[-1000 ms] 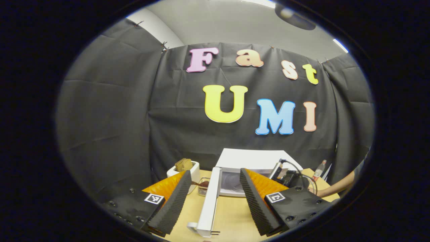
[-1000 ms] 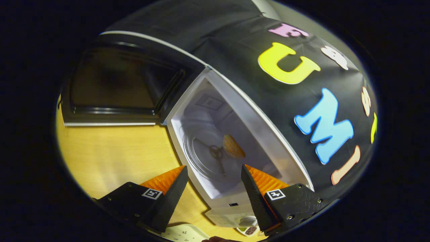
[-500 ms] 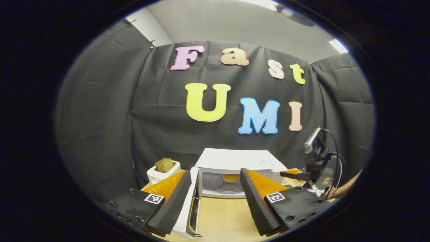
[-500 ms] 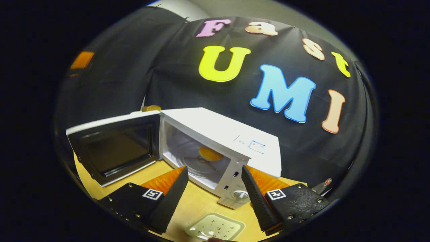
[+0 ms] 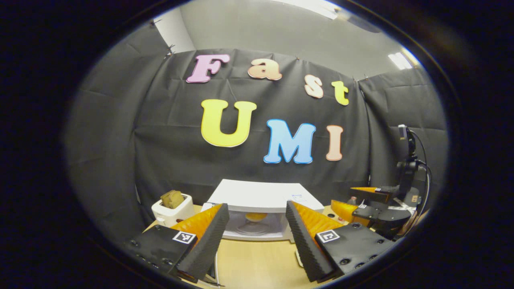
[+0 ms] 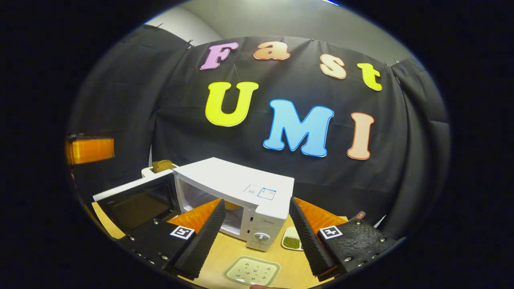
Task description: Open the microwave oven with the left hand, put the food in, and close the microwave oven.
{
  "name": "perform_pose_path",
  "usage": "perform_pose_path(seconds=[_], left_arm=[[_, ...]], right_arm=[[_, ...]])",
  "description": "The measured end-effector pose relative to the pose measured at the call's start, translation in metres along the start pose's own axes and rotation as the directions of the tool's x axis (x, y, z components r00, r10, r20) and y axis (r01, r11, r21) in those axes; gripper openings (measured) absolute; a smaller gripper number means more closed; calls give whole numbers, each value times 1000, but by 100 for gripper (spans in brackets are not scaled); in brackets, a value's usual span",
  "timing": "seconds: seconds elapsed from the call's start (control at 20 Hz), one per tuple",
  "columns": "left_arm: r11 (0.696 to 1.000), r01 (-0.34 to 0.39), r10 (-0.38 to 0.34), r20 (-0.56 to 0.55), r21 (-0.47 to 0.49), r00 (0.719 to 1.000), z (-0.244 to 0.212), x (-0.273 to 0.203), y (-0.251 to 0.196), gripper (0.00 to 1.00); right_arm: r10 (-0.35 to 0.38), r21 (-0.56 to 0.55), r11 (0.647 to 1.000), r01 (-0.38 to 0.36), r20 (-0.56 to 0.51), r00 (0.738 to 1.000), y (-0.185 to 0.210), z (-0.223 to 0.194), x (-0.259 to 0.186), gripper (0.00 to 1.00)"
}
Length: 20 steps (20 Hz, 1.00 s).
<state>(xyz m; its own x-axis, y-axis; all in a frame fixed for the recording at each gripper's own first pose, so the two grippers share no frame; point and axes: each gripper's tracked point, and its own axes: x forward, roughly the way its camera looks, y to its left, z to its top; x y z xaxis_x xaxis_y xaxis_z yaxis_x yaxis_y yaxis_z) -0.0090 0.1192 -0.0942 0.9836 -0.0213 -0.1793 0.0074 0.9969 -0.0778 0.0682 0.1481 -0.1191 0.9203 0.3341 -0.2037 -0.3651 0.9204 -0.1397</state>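
Microwave open, food inside

Boxy white microwave (image 6: 237, 188) sits ahead of both grippers on pale wood-grain table (image 5: 257, 261), door (image 6: 136, 198) swung wide. Rounded orange food (image 5: 255, 216) rests on the glass turntable. Left gripper (image 5: 257, 241) and right gripper (image 6: 255, 237) gape wide, empty, ridged pads. Door is largely hidden in left gripper view. Since a second ago, right gripper has backed away from the cavity.
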Motion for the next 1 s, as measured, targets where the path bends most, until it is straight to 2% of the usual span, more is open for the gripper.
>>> perform_pose_path(seconds=[0.2, 0.35, 0.55, 0.65, 0.7, 0.85, 0.9, 1.0], left_arm=[[998, 59, -59, 10, 10, 998, 5, 9, -13, 91], [996, 81, -83, 35, 42, 996, 15, 14, -13, 90], [995, 89, -92, 68, 52, 993, 25, 9, -6, 93], [994, 96, -99, 64, 50, 993, 21, 4, 1, 91], [994, 93, -96, 58, 51, 994, 19, 4, 6, 81], [997, 21, -25, 54, 79, 998, 17, 0, 39, 26], [996, 63, -66, 48, 70, 997, 18, -7, 35, 7], [993, 25, -29, 30, 114, 999, 15, -18, 62, 7]], right_arm=[[-68, 89, 994, 63, 48, 997, -14, 32, -23, 97], [-94, 157, 984, 83, 70, 993, -21, 40, -29, 97], [-174, 175, 973, 152, 115, 978, -36, 55, -51, 98], [-199, 173, 969, 175, 134, 971, -39, 58, -59, 98], [-200, 171, 970, 175, 138, 970, -36, 58, -62, 98], [-200, 177, 968, 176, 128, 971, -33, 55, -64, 98], [-200, 180, 968, 177, 119, 973, -33, 51, -64, 98], [-202, 184, 966, 180, 108, 973, -33, 49, -64, 97]])
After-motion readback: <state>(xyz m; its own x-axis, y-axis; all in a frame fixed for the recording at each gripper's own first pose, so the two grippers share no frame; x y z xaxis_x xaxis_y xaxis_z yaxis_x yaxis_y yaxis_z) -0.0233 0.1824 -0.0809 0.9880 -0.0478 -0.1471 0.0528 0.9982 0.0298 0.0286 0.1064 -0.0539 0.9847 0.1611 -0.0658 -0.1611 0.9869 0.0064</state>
